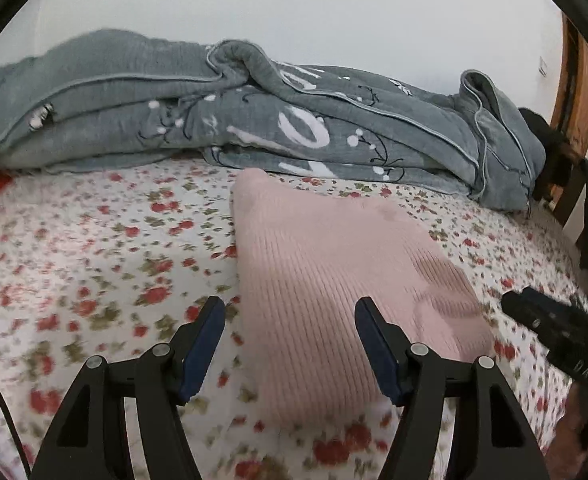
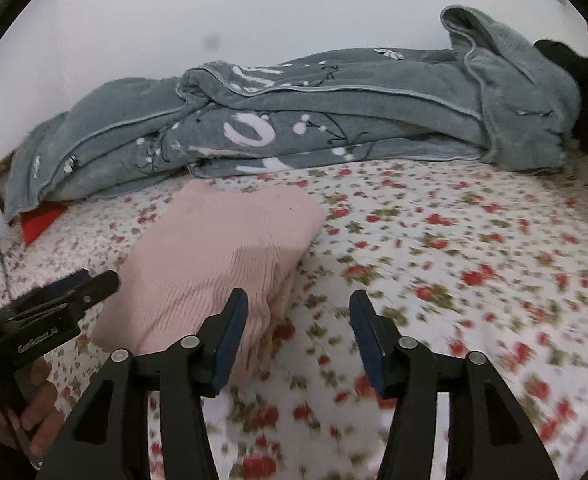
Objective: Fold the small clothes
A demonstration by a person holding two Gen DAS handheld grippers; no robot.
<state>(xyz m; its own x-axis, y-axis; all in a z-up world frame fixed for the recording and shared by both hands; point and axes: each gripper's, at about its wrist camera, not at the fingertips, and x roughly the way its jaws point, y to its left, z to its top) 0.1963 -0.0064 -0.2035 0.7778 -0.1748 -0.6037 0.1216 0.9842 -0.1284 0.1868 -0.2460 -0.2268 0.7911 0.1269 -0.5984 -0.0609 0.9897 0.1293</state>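
Ahead of the left tool (image 1: 290, 312), and slightly toward its right finger, the pink ribbed garment (image 1: 334, 272) is lying folded on the floral bed sheet (image 1: 94, 248). I am keeping both tools spread wide with nothing between the fingers. From the right tool (image 2: 299, 306) the same garment is sitting ahead and off to its left, its near corner just past the left finger, with the stacked layers showing along that edge.

Risks I am weighing from here:

- The stacked layers at the near corner are looking loose. If I am closing on only the top layer, the fold is going to peel open as I lift.
- The sheet beneath is soft and wrinkling easily. A finger driving too low is likely to be pinching bed sheet along with the knit and dragging both.
- Both tools are working close together at the same end of the bundle, and the right tool (image 1: 554, 332) is crowding the left tool's right side, so a careless sweep could be knocking them together.
- Beyond the garment, the grey blanket (image 1: 254, 120) is piled along the wall; pushing the bundle forward could be burying it there.
- Near edges are blurring, so whether the fold is square I cannot tell for certain.
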